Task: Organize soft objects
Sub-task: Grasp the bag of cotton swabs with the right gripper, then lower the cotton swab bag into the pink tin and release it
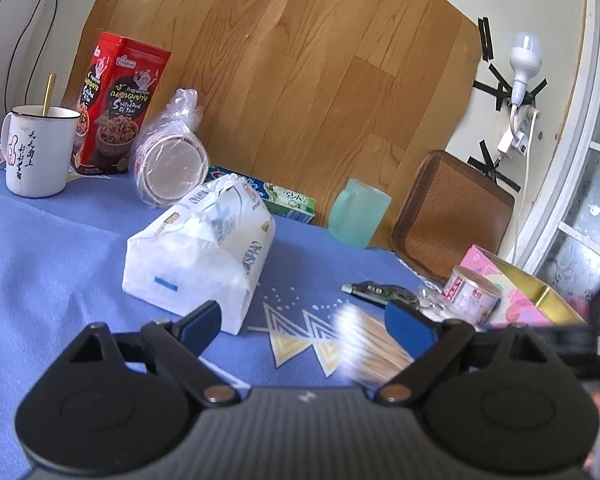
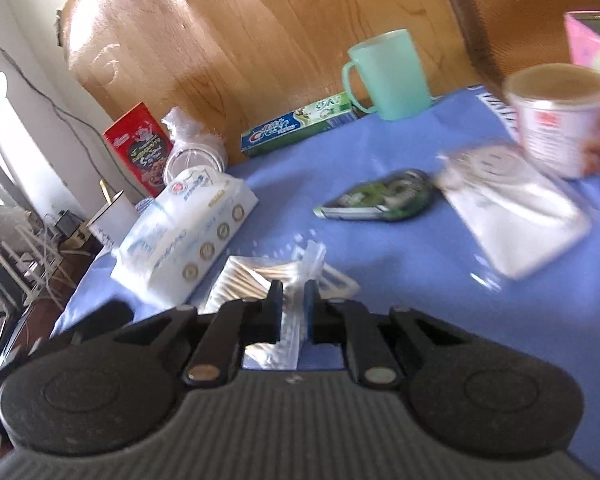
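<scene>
Right gripper (image 2: 292,300) pinches cotton swab bag (image 2: 256,276); left gripper (image 1: 306,326) gapes

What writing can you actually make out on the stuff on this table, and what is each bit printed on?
"Crest": toothpaste box.
"Fragrancenss" and "Spilled Pork": red box, roughly; its other script is unclear to me.
Handwritten Chinese characters: white mug, too small to read surely.
Tissue pack: lettering upside down and creased, not readable.
Can: label blurred.
Green packet: blurred.

A home room: mug (image 1: 36,150), toothpaste box (image 2: 298,124) and tissues (image 1: 198,250) clutter a cloth-covered table (image 1: 60,248).
</scene>
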Demonstrator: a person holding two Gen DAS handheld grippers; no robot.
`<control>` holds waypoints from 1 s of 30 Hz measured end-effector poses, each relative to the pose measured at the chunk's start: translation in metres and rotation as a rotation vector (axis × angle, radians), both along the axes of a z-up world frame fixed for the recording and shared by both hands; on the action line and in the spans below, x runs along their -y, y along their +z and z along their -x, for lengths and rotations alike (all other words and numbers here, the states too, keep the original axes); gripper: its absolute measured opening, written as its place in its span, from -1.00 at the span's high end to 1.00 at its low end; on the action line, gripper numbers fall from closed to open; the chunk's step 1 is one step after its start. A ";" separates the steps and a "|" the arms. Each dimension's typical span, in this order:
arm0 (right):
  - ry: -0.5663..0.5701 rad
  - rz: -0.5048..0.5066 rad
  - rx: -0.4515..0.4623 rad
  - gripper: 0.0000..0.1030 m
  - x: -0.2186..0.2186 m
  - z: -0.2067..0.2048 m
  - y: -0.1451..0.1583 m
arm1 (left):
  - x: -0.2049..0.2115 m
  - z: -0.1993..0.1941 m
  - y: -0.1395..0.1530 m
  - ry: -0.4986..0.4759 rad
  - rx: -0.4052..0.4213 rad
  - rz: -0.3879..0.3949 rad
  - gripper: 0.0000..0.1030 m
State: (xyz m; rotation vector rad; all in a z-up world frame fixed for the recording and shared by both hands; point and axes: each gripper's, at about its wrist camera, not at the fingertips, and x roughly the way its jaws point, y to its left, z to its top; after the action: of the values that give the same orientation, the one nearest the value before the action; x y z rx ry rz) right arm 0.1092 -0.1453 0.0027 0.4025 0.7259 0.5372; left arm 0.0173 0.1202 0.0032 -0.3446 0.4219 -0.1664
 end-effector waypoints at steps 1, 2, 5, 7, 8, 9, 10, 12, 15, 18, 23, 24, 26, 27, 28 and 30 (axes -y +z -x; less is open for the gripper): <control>-0.001 0.009 0.003 0.75 0.007 0.007 0.000 | 0.001 0.000 0.000 -0.002 -0.004 -0.004 -0.79; -0.001 0.019 0.007 0.76 0.017 0.014 0.000 | 0.001 -0.001 0.000 -0.008 -0.008 -0.008 -0.82; -0.017 0.042 0.016 0.81 0.041 0.034 -0.003 | 0.004 -0.001 0.000 -0.023 -0.010 -0.018 -0.82; -0.037 0.046 0.016 0.81 0.055 0.044 -0.006 | 0.005 -0.002 0.000 -0.030 -0.014 -0.026 -0.82; -0.048 0.044 0.017 0.79 0.061 0.049 -0.008 | 0.006 -0.003 0.000 -0.033 -0.018 -0.030 -0.82; -0.058 0.037 0.019 0.74 0.067 0.053 -0.009 | 0.007 -0.004 -0.001 -0.037 -0.025 -0.033 -0.82; -0.062 0.029 0.024 0.73 0.070 0.057 -0.010 | 0.008 -0.005 -0.001 -0.041 -0.032 -0.036 -0.82; -0.047 0.021 0.045 0.40 0.071 0.062 -0.010 | 0.009 -0.007 -0.001 -0.056 -0.042 -0.040 -0.83; 0.006 0.089 0.101 -0.28 0.056 0.067 -0.006 | 0.013 -0.010 -0.001 -0.080 -0.057 -0.049 -0.86; 0.087 0.205 0.174 -0.32 0.030 0.070 -0.002 | 0.020 -0.012 0.001 -0.115 -0.066 -0.056 -0.87; 0.187 0.336 0.232 -0.45 -0.009 0.062 -0.005 | 0.041 -0.017 0.005 -0.218 -0.085 -0.003 -0.99; 0.194 0.349 0.236 -0.45 -0.013 0.060 -0.006 | 0.047 -0.020 0.005 -0.239 -0.094 -0.009 -0.99; 0.201 0.373 0.244 -0.45 -0.019 0.057 -0.009 | 0.061 -0.026 0.003 -0.268 -0.117 -0.030 -0.98; 0.203 0.382 0.253 -0.45 -0.023 0.056 -0.010 | 0.067 -0.029 0.001 -0.282 -0.134 -0.036 -0.95; 0.203 0.390 0.260 -0.45 -0.024 0.056 -0.011 | 0.073 -0.032 -0.003 -0.294 -0.157 -0.042 -0.83; 0.199 0.412 0.285 -0.18 -0.026 0.058 -0.014 | 0.085 -0.038 -0.011 -0.306 -0.211 -0.058 -0.60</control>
State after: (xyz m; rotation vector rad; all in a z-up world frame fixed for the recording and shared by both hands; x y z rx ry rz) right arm 0.0511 -0.1193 -0.0110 -0.1311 0.5835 0.6003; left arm 0.0552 0.0356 -0.0075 -0.2392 0.6862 -0.4173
